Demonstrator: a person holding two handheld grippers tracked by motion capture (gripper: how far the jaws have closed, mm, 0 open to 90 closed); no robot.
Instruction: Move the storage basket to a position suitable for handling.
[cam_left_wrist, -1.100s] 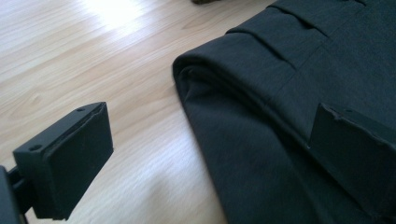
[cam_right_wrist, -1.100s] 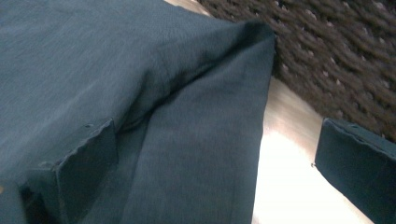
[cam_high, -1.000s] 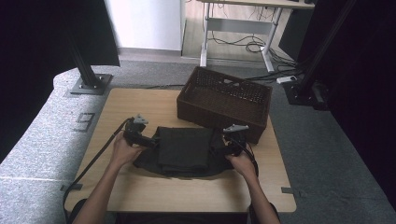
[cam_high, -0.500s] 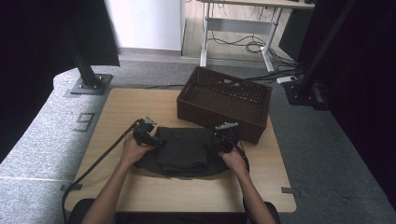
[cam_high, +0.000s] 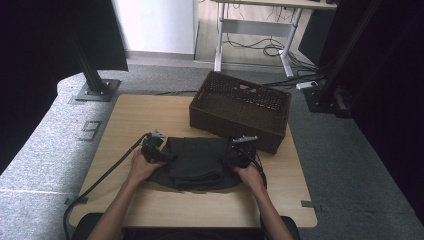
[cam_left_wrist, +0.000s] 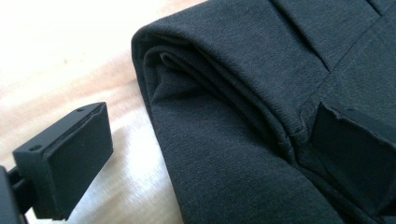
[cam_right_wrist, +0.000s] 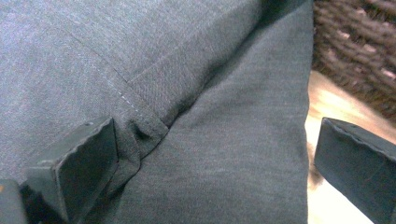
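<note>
A folded dark grey garment (cam_high: 196, 161) lies on the wooden table (cam_high: 150, 112) in front of the person. My left gripper (cam_high: 156, 149) sits at the garment's left edge, jaws open around the folded layers (cam_left_wrist: 224, 107): one pad (cam_left_wrist: 74, 163) rests on the table, the other pad (cam_left_wrist: 355, 149) on top of the cloth. At the right edge my right gripper (cam_high: 239, 152) is open too, its jaws straddling the cloth (cam_right_wrist: 219, 154), with one pad (cam_right_wrist: 79, 163) on the fabric and the other pad (cam_right_wrist: 359, 163) over the table.
A dark brown wicker basket (cam_high: 239, 109) stands just behind the garment at the back right; its woven wall (cam_right_wrist: 359, 42) is close to my right gripper. Cables trail from both grippers toward the person. Bare wood lies to the left and front.
Both hands moved forward and inward along the garment's sides. The grippers now sit at its upper left and upper right edges, straddling the cloth.
</note>
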